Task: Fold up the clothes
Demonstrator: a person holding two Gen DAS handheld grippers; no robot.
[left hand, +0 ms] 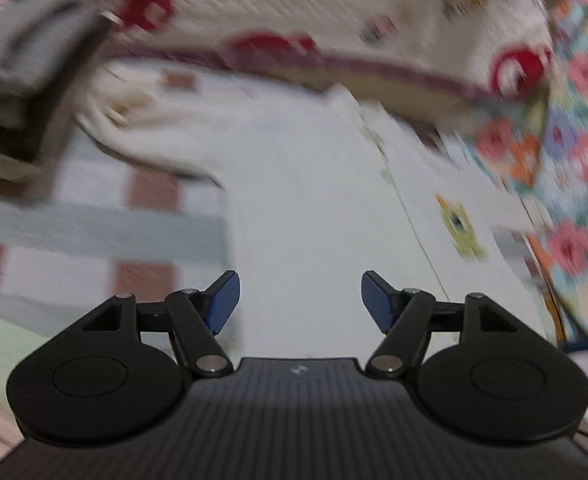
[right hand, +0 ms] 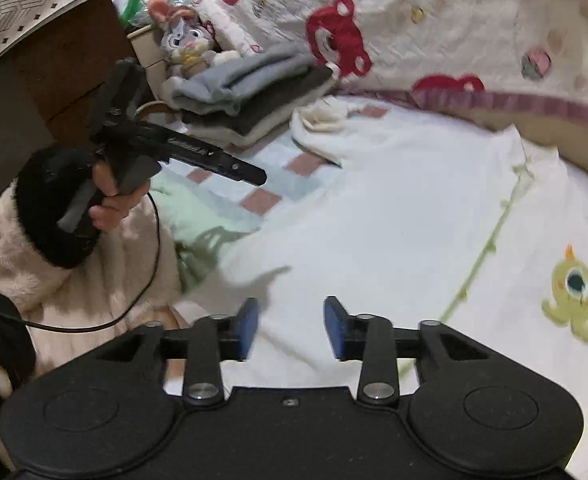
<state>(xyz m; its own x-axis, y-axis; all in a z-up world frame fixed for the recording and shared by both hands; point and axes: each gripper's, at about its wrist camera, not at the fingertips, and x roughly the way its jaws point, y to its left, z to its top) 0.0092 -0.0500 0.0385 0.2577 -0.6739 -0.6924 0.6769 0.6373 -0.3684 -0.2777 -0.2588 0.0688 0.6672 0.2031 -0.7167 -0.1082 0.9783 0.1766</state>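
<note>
A white garment (right hand: 394, 208) with a yellow-green one-eyed monster print (right hand: 574, 288) lies spread flat on the bed. In the blurred left wrist view the same white garment (left hand: 314, 184) runs away from my left gripper (left hand: 300, 300), which hovers above it, open, with nothing between its blue pads. My right gripper (right hand: 290, 326) is open too, low over the garment's near left edge, holding nothing. The right wrist view also shows the left tool (right hand: 166, 144) held up in a hand (right hand: 114, 196) with a fluffy cream sleeve, off to the left.
A stack of folded grey and dark clothes (right hand: 254, 92) sits at the back left beside a plush rabbit (right hand: 186, 44). A cream quilt with red bear prints (right hand: 414, 28) bounds the far side. A checked sheet (right hand: 270, 184) lies underneath. A floral cloth (left hand: 574, 160) is at right.
</note>
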